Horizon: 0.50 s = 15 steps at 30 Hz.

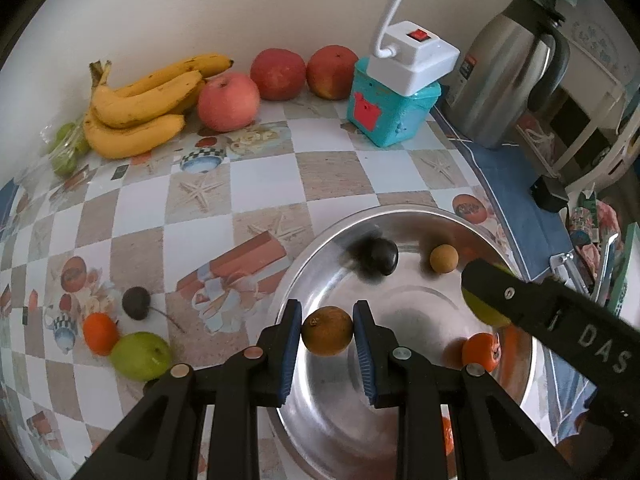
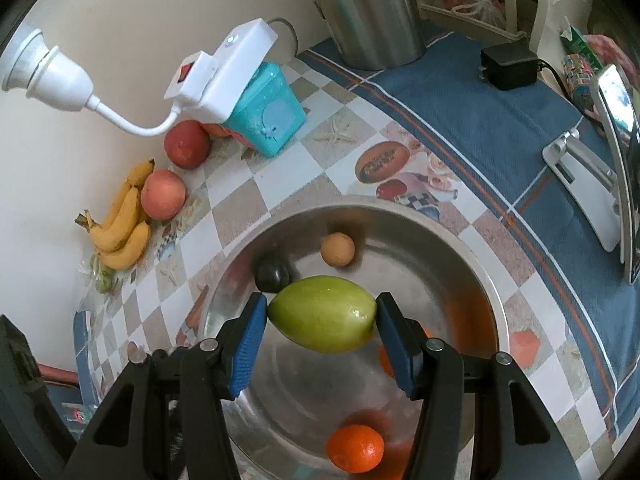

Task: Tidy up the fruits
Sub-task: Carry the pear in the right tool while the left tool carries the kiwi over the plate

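Left hand-held gripper (image 1: 327,332): blue pads pinching a small brown round fruit (image 1: 327,330) from both sides, held above the steel basin (image 1: 320,248) near its 9 o'clock rim.

Right hand-held gripper (image 2: 322,314): jaws part-way apart, pads pressed on the two ends of a green oval fruit (image 2: 322,314), carried over the middle of the basin (image 2: 460,248). Its black body crosses the left wrist view at 3 o'clock.

Basin contents, right wrist view: tan round fruit (image 2: 338,249) at 12 o'clock; dark plum-like fruit (image 2: 273,276) at 11 o'clock, partly behind the green one; orange citrus (image 2: 355,448) at 6 o'clock; a second orange fruit at 3 o'clock, mostly hidden behind the right finger, so its kind is uncertain.

Bench (image 1: 332,168), checked patterned cloth, left wrist view:
- Loose group at 8 o'clock, outside the basin: dark cherry-like fruit (image 1: 136,302) with stem, small orange fruit (image 1: 100,333), green pear-shaped fruit (image 1: 140,355), the last two touching.
- Against the wall at 11 o'clock: bunch of bananas (image 1: 140,108), bagged green fruits (image 1: 66,148) beside it.
- At 12 o'clock: three red apples (image 1: 228,101) in a row.
- At 1 o'clock: teal box (image 1: 390,120) with a white power strip (image 1: 412,58) on top.
- At 2 o'clock: steel jug (image 1: 508,80) on blue cloth.
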Available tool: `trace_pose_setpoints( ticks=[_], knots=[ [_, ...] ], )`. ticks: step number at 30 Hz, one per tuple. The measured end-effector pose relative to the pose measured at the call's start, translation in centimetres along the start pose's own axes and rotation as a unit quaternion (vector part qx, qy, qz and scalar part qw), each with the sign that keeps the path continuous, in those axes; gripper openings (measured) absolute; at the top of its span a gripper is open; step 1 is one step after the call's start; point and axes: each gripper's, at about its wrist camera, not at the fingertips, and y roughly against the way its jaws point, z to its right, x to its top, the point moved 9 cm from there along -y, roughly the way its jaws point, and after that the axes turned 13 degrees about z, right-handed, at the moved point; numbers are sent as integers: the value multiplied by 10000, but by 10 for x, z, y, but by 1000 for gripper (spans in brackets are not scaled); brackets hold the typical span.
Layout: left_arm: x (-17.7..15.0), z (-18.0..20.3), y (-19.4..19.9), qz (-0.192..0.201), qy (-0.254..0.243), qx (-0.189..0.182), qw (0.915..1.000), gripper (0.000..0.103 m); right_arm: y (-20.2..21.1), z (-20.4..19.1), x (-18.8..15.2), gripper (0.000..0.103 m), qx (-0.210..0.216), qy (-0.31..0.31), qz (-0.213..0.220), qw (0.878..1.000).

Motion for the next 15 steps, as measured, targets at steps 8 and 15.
trace_pose_setpoints(
  ticks=[8, 15],
  knots=[
    [-8, -1, -9, -114, -146, 19, 9998, 29, -7, -6, 3, 58, 30, 135, 8, 9999],
    [-9, -3, -6, -154, -162, 4, 9997, 29, -13, -5, -8, 58, -17, 101, -164, 9998]
  ],
)
